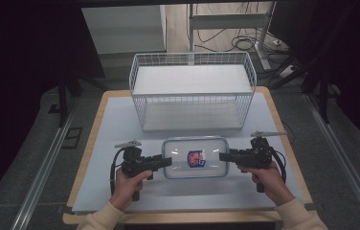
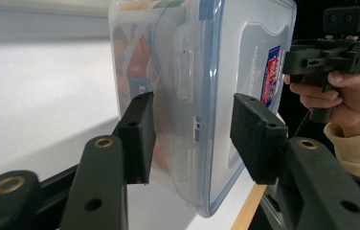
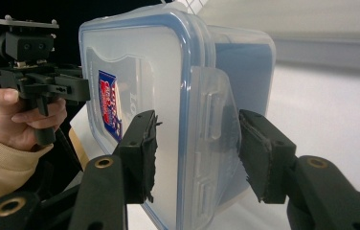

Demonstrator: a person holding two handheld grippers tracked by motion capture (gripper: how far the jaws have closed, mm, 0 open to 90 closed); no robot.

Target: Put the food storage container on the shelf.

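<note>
A clear plastic container (image 1: 196,158) with a blue-rimmed lid and a red and blue label lies flat on the table between my two grippers. My left gripper (image 1: 166,162) stands open at its left end. In the left gripper view the pads (image 2: 140,136) straddle the container (image 2: 245,57) at its side latch, with a gap on the lid side. My right gripper (image 1: 223,156) is open at the right end. Its pads (image 3: 259,153) bracket the latch of the container (image 3: 140,72), close to it. Something orange shows inside through the wall.
A white wire basket (image 1: 192,91) stands behind the container at the back of the white table mat (image 1: 120,191). The wooden table edge (image 1: 84,158) runs along both sides. Each gripper view shows the other hand and its gripper beyond the container.
</note>
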